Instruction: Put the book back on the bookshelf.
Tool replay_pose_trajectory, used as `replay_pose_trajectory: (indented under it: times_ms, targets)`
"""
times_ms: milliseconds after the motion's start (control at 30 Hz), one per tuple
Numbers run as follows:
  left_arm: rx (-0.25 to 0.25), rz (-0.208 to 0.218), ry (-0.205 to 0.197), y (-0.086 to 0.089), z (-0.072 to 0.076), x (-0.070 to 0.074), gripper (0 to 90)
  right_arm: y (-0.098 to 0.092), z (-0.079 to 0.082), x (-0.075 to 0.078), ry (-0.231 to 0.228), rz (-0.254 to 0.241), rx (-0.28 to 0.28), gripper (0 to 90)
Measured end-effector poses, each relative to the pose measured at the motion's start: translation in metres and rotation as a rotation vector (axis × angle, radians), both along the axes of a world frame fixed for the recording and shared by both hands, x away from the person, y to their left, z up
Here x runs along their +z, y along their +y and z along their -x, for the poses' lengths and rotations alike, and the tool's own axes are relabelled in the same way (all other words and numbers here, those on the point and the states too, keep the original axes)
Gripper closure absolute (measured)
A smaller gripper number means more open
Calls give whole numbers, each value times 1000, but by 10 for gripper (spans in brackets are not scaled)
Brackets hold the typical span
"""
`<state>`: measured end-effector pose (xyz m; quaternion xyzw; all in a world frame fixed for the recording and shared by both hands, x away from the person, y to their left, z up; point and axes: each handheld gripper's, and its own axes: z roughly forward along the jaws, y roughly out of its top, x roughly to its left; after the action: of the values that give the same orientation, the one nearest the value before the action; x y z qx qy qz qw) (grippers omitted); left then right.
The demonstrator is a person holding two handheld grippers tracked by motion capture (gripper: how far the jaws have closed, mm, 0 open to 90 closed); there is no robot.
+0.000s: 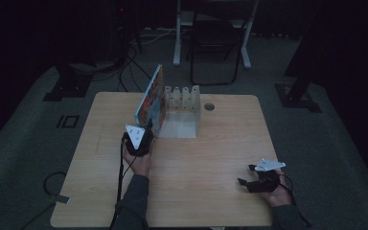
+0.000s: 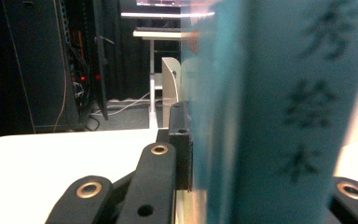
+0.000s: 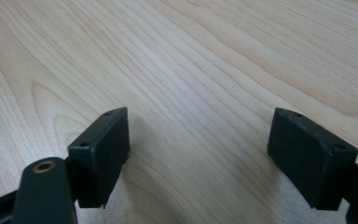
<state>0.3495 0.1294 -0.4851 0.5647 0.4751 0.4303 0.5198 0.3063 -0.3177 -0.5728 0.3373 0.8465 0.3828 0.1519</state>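
Upright, thin teal-spined picture book point(image 1: 151, 100) clamped in left hand-held gripper point(image 1: 146, 130); right hand-held gripper point(image 3: 198, 154) agape.

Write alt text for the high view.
The left gripper clamps an upright picture book beside a white slotted rack on a wooden table. The right gripper, jaws open, rests empty near the front right corner.

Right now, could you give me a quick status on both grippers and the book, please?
Left gripper shut on picture book, book upright beside white rack. Right gripper open, empty, low over wooden table. Nothing in the way.
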Motion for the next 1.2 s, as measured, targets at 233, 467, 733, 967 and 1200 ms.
replay_pose_trajectory:
  times_ms: [233, 467, 733, 967, 1200]
  targets:
    - [0, -2, -8, -2, -1, 0, 810, 0, 0, 0, 0, 0, 0, 203]
    - [-6, 0, -5, -2, -3, -1, 810, 0, 0, 0, 1, 0, 2, 203]
    - [-10, 5, -11, -1, -3, -4, 810, 0, 0, 0, 1, 0, 1, 203]
    - [-17, 2, -14, 1, -1, -7, 810, 0, 0, 0, 0, 1, 2, 203]
    - [-25, -1, -11, 2, 2, -11, 810, 0, 0, 0, 0, 1, 2, 203]
